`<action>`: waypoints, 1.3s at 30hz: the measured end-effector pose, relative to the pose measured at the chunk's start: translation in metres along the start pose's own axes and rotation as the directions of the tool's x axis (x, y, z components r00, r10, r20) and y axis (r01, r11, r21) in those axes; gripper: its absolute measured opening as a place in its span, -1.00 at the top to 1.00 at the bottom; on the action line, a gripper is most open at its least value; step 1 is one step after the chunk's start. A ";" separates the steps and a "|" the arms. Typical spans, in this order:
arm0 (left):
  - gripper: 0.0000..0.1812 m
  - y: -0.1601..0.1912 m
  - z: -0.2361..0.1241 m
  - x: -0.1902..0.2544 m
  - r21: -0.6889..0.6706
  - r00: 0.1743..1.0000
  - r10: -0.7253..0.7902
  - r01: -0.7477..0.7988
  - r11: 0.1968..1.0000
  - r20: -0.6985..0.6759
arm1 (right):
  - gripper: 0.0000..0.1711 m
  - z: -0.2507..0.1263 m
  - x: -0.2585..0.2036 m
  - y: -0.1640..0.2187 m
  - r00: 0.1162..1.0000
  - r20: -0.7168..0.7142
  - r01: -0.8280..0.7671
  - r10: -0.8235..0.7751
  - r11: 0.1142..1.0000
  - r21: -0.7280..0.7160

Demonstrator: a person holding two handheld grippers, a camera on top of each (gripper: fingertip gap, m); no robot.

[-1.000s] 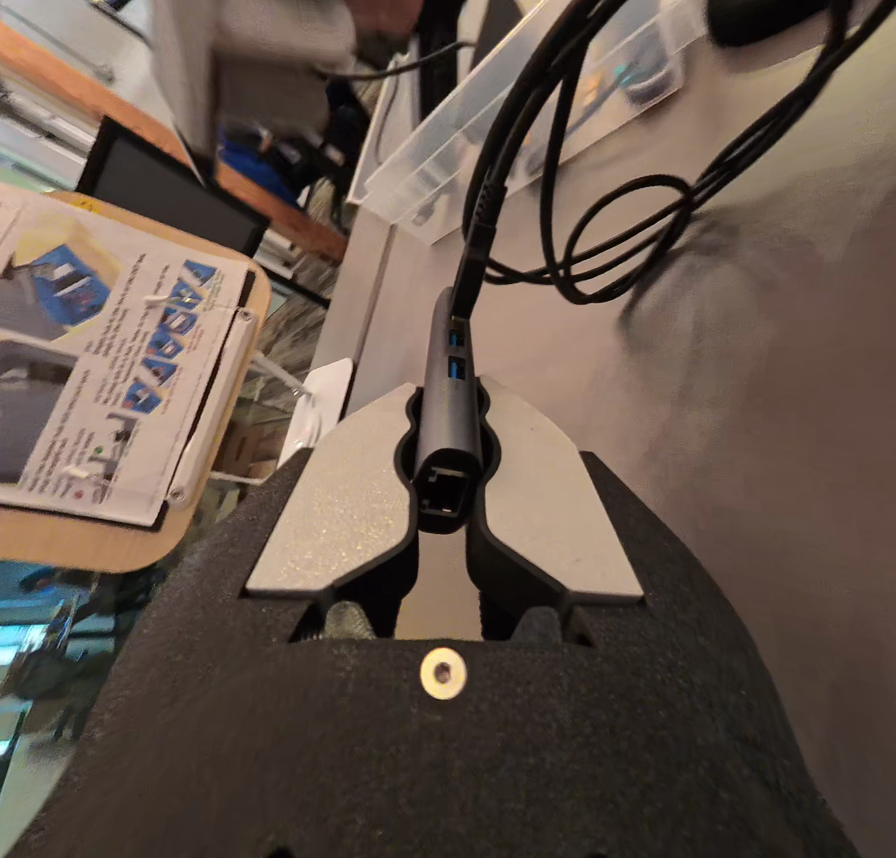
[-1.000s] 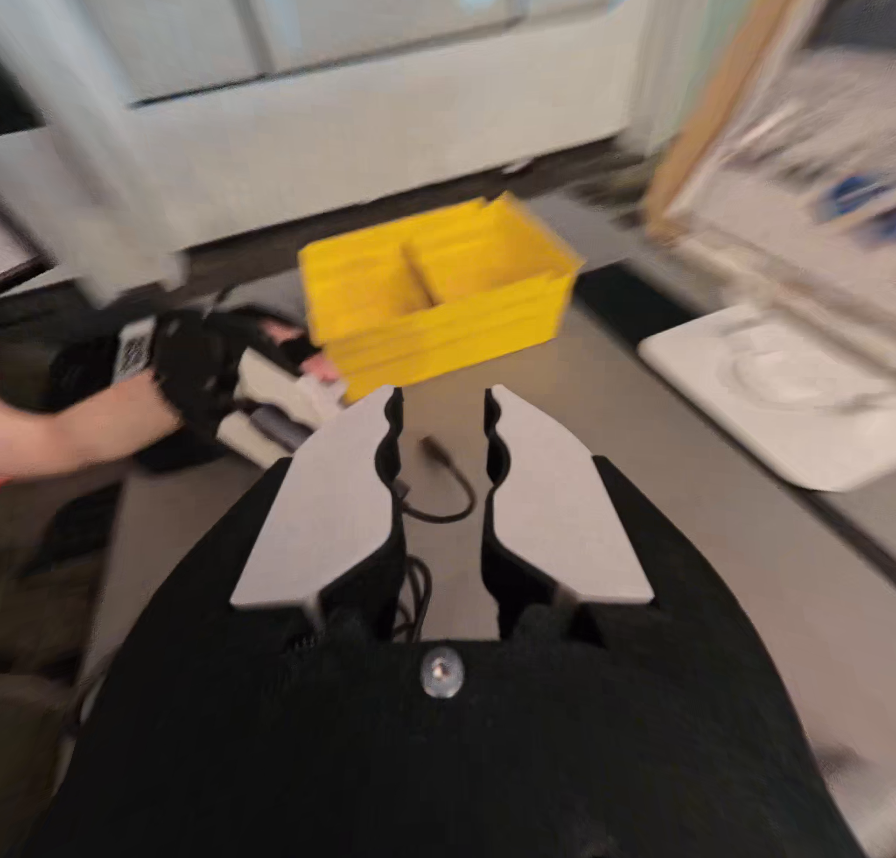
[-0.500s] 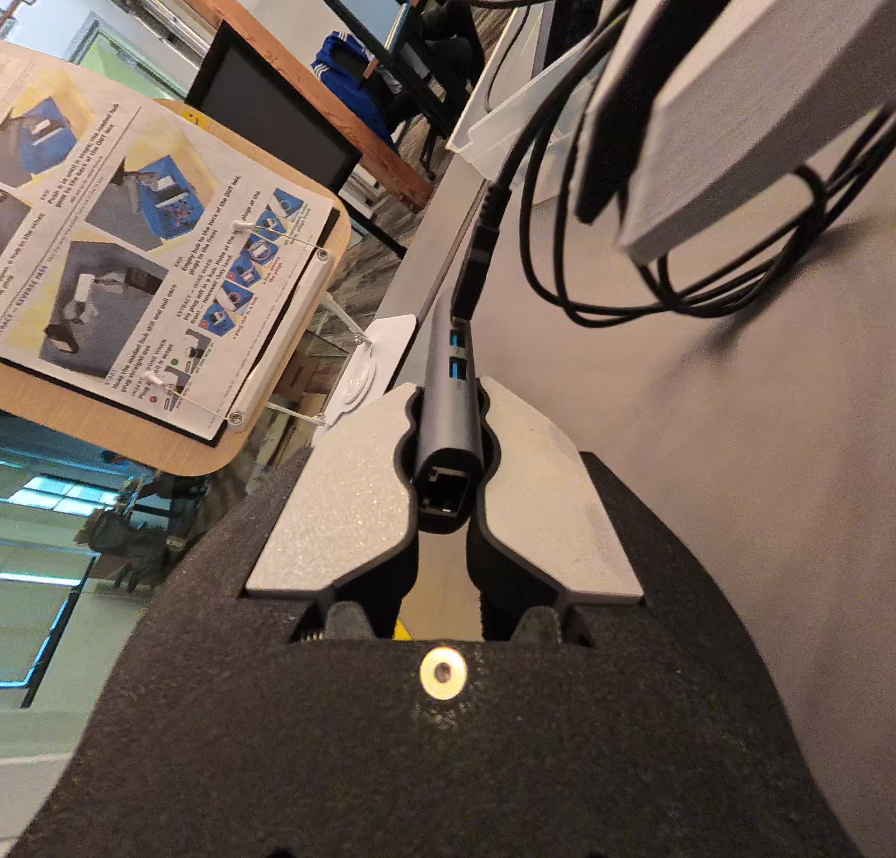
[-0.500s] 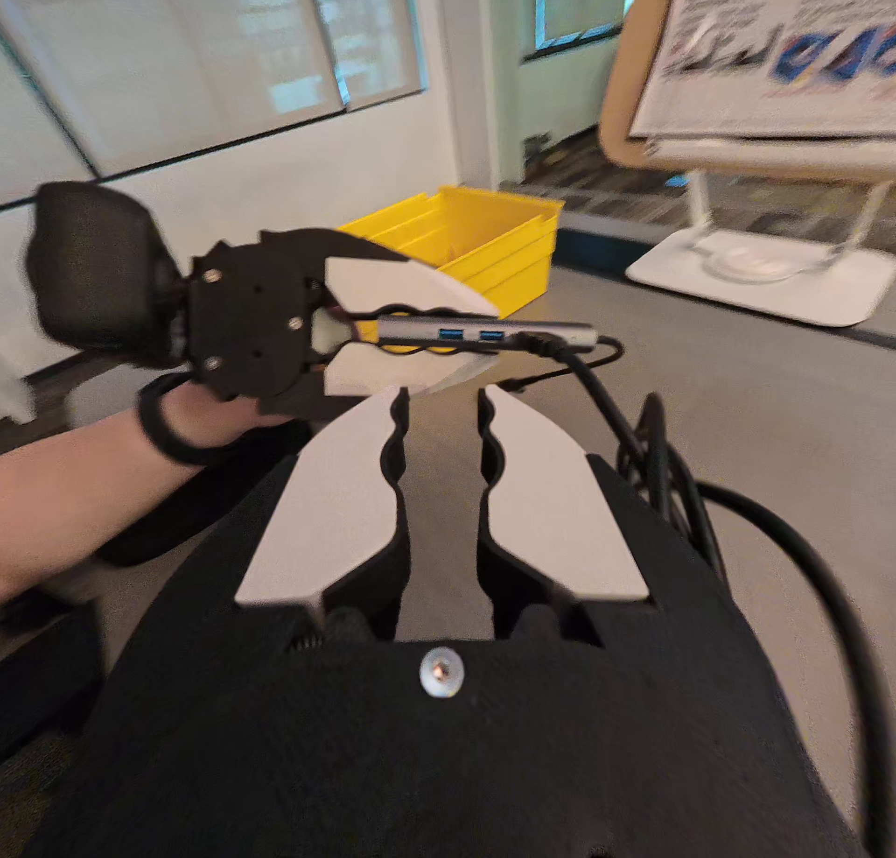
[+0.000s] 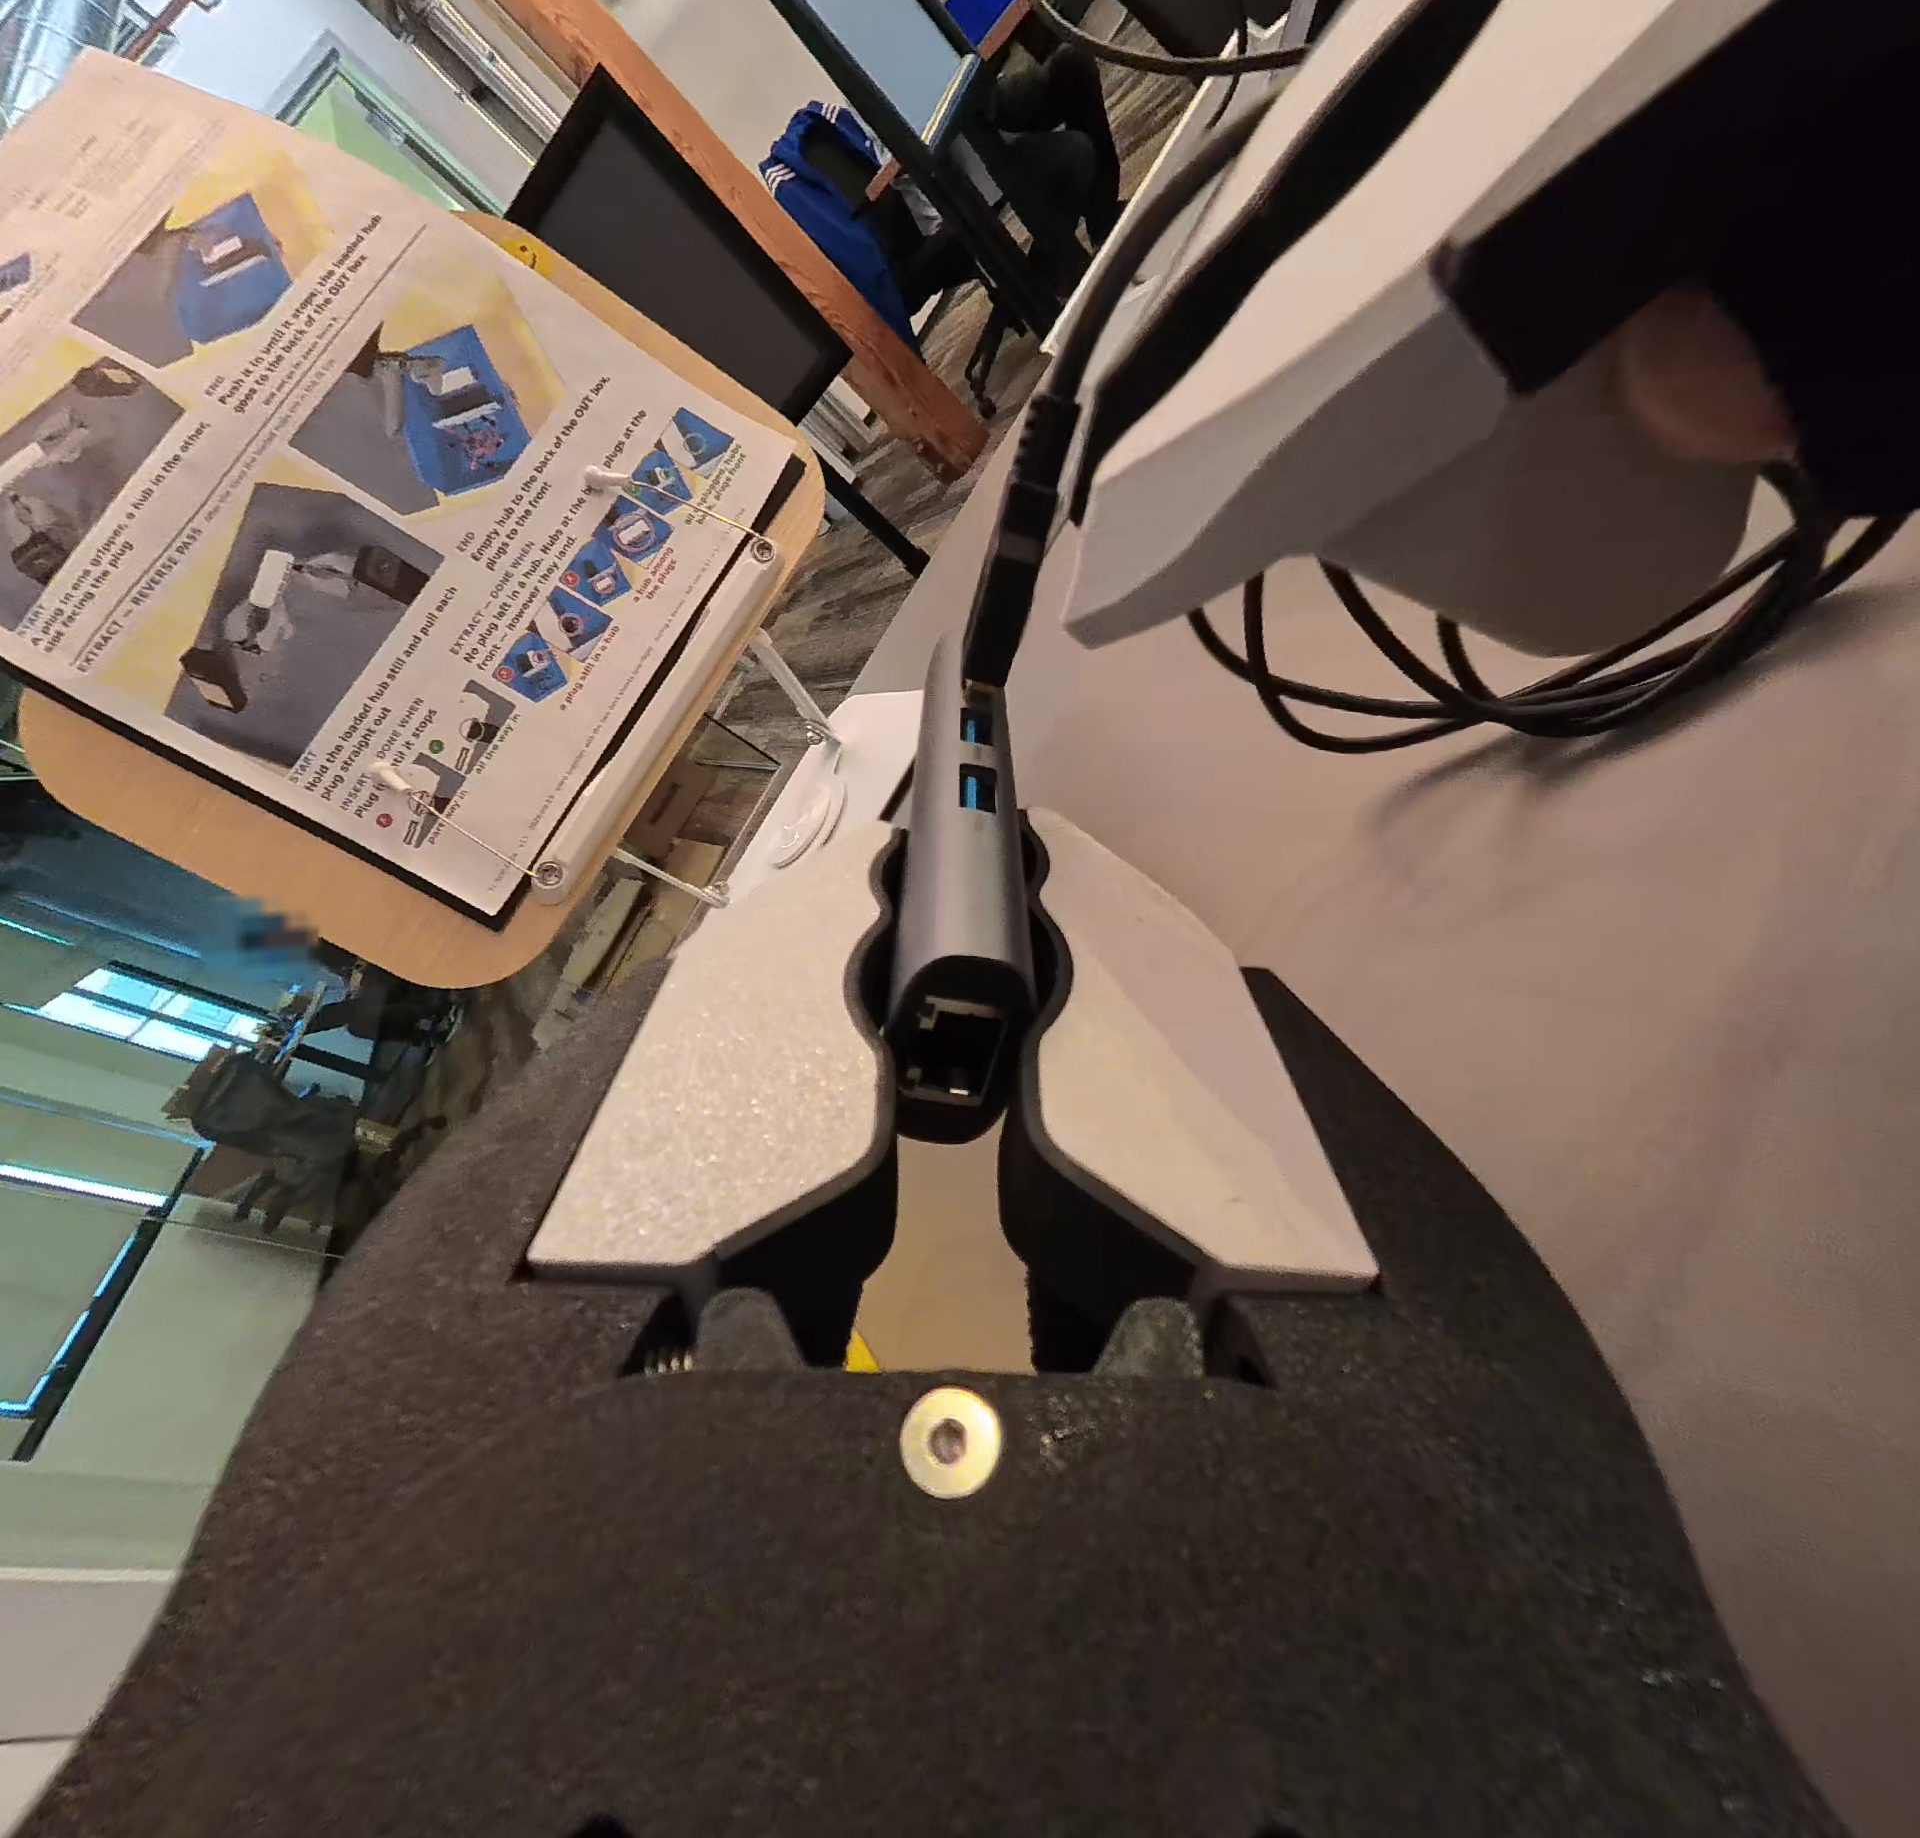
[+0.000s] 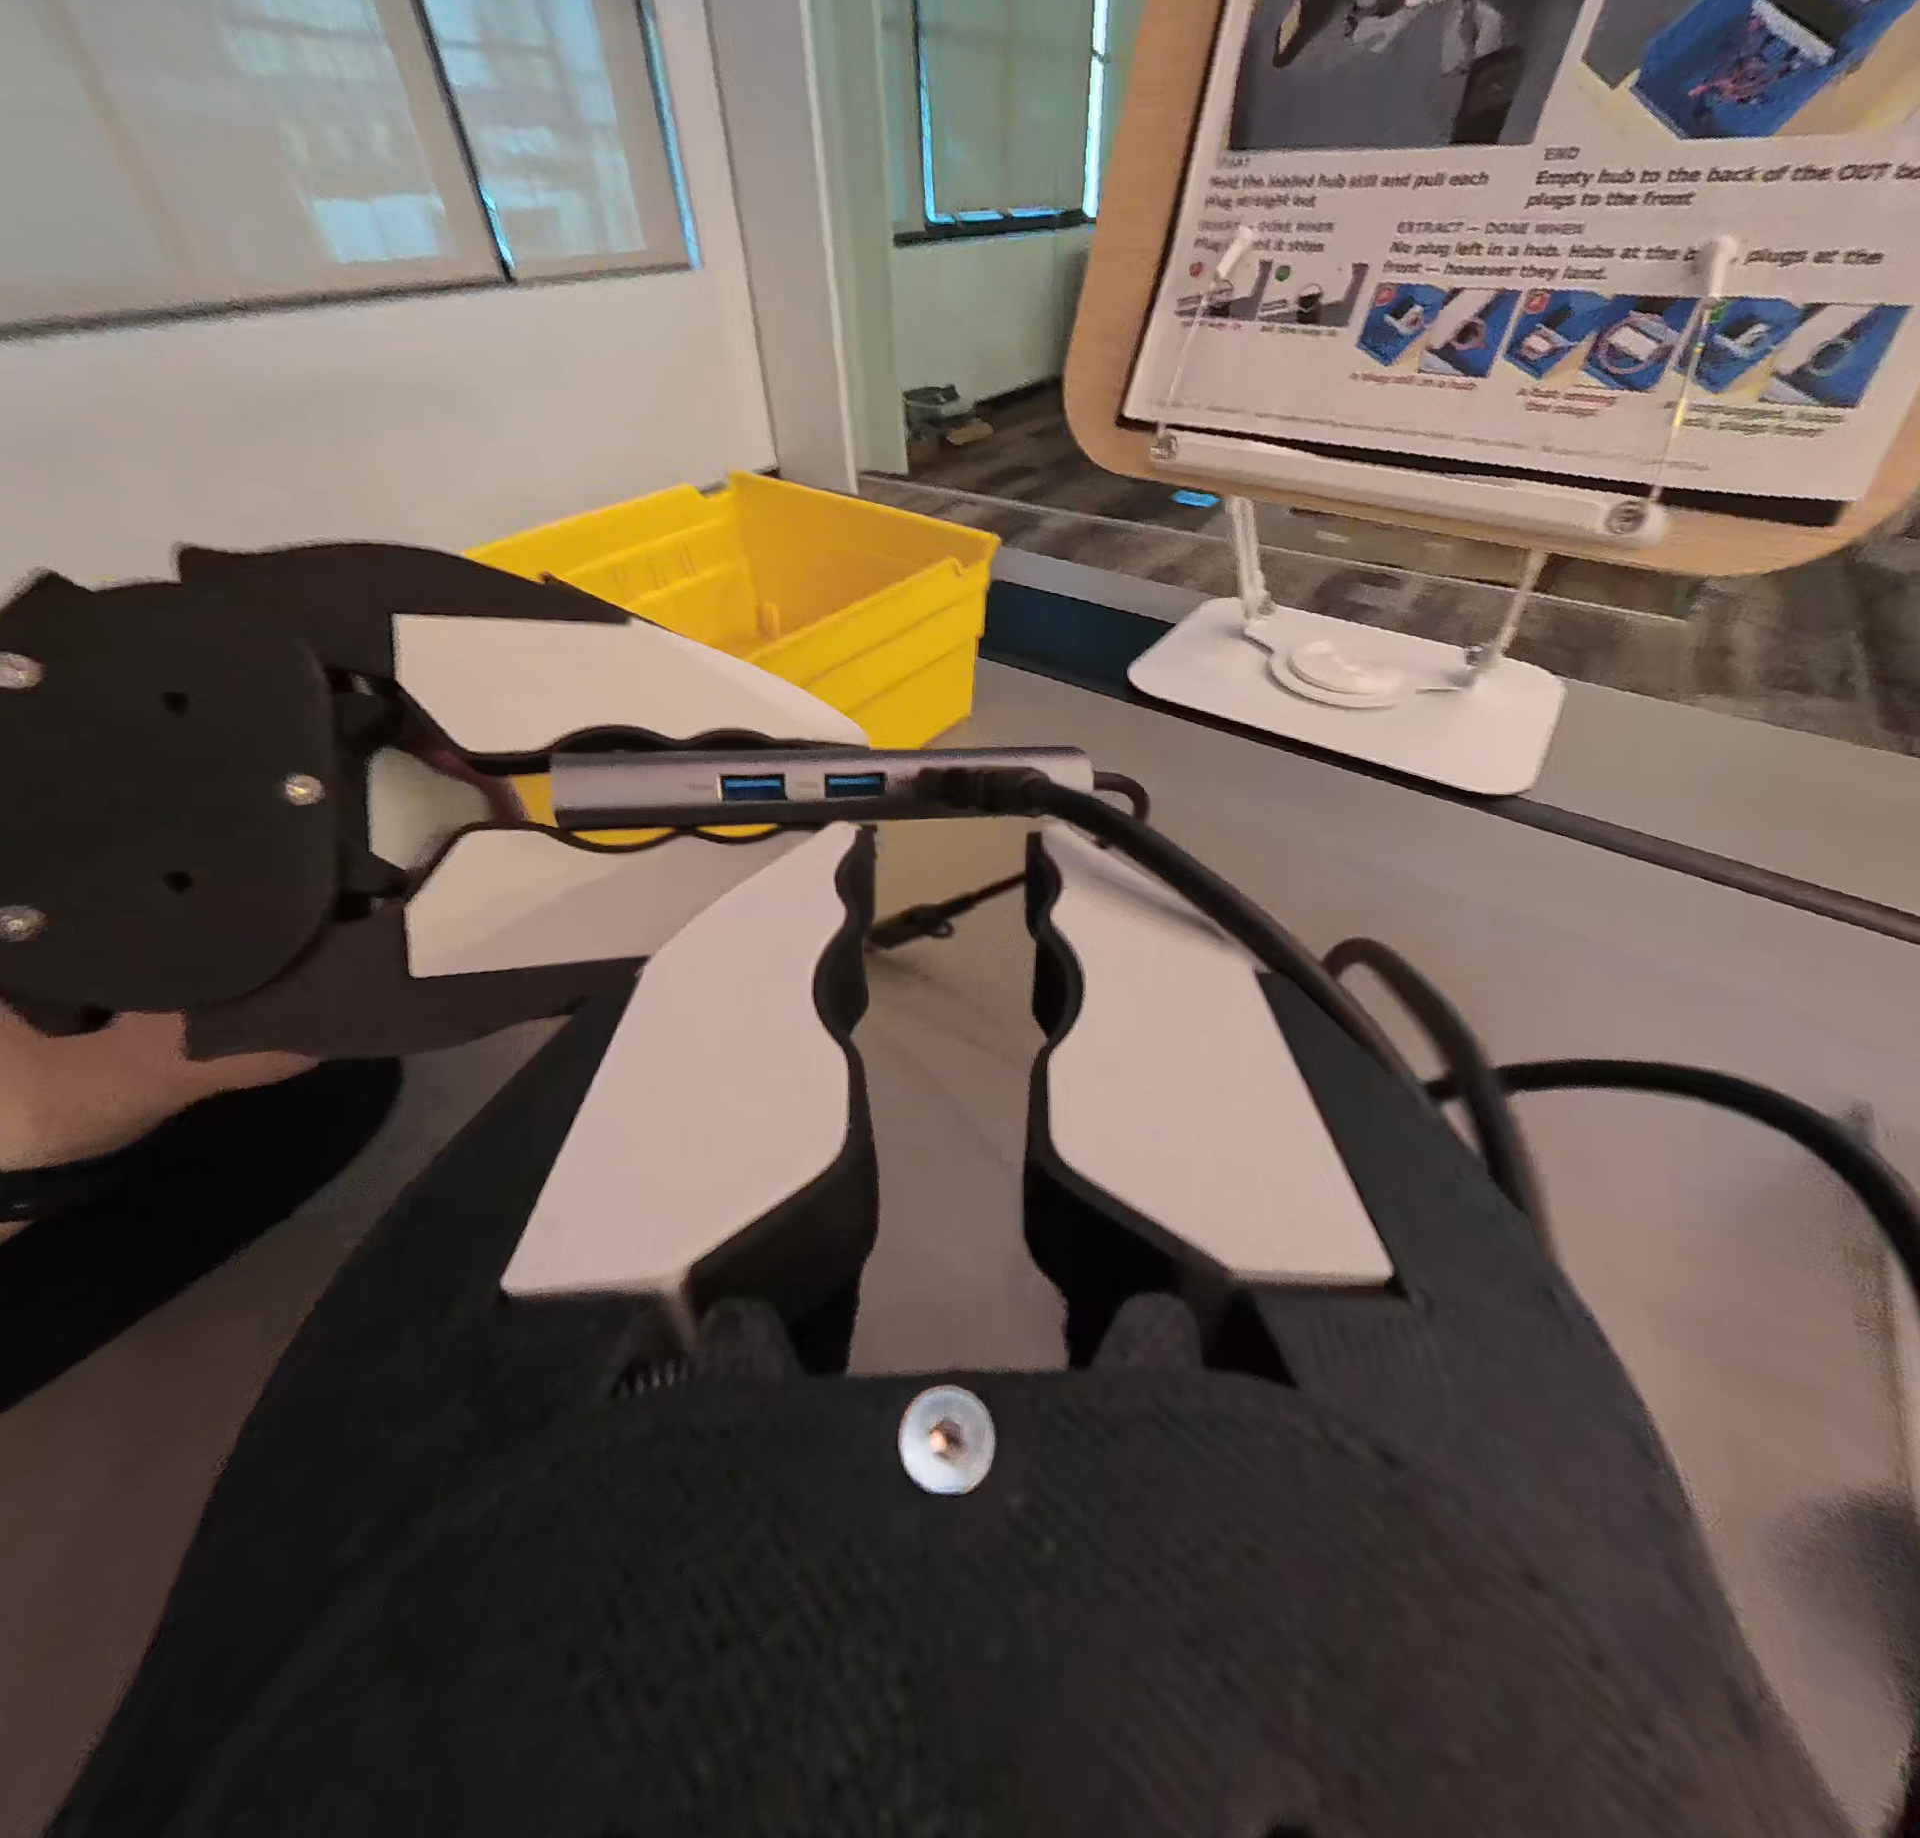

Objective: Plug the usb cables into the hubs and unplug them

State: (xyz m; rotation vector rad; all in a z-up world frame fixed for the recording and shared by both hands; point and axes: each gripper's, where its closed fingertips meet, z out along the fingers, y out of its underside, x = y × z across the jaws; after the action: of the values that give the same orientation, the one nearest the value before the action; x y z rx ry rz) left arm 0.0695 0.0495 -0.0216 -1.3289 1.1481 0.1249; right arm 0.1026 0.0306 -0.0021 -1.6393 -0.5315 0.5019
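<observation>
Nearest, the right hand-held gripper stands with fingers parted and nothing between them, just under the grey hub. Beyond, the left hand-held gripper clamps that hub above the worktop, a black cable plugged in. Farther back sits a yellow bin.

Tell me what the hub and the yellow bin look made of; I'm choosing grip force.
The hub looks like brushed grey metal, probably aluminium: matte sheen, crisp edges. It is held in the left claw. The yellow bin looks like moulded plastic: uniform glossy colour, ribbed walls.
</observation>
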 end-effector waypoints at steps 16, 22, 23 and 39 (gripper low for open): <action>0.80 0.010 0.002 -0.003 -0.054 0.991 0.128 -0.126 0.991 0.033 | 0.63 -0.027 -0.009 -0.052 0.888 0.433 0.232 -0.156 0.964 -0.128; 0.81 0.010 0.003 -0.002 -0.073 0.982 0.180 -0.175 0.982 0.053 | 0.61 0.005 0.011 -0.017 0.874 0.450 0.376 -0.183 0.842 -0.387; 0.81 0.010 0.003 -0.002 -0.079 0.981 0.184 -0.179 0.981 0.056 | 0.65 0.008 0.011 -0.012 0.885 0.444 0.351 -0.140 0.828 -0.437; 0.81 0.009 0.003 -0.006 -0.078 0.984 0.151 -0.144 0.986 0.094 | 0.79 0.029 0.002 0.010 0.916 0.396 0.278 -0.061 0.809 -0.518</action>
State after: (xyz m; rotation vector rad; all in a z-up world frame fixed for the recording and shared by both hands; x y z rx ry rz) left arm 0.0622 0.0577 -0.0235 -1.2844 1.1657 0.3399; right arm 0.0874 0.0540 -0.0159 -2.0461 -1.1923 0.5446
